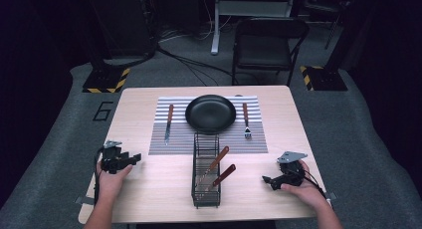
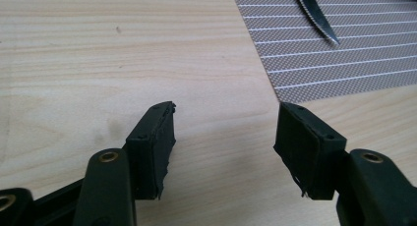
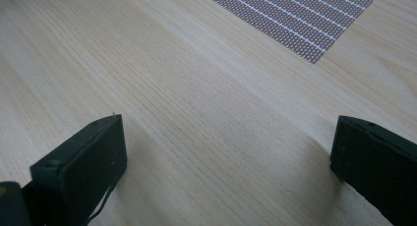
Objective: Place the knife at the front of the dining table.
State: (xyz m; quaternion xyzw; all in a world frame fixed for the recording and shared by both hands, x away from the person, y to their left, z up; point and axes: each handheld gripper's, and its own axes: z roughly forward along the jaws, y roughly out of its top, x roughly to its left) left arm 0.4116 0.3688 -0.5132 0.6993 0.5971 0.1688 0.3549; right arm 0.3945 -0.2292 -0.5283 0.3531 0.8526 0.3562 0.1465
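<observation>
One plate, one placemat, one wire basket, three knives, one fork, one chair.

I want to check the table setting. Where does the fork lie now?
In the high view, the fork lies on the striped mat, just right of the black plate, beyond the wire basket.

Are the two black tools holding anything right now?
No. The left tool is open with bare table between its jaws, and the right tool is open over bare wood too. Nothing is held.
</observation>
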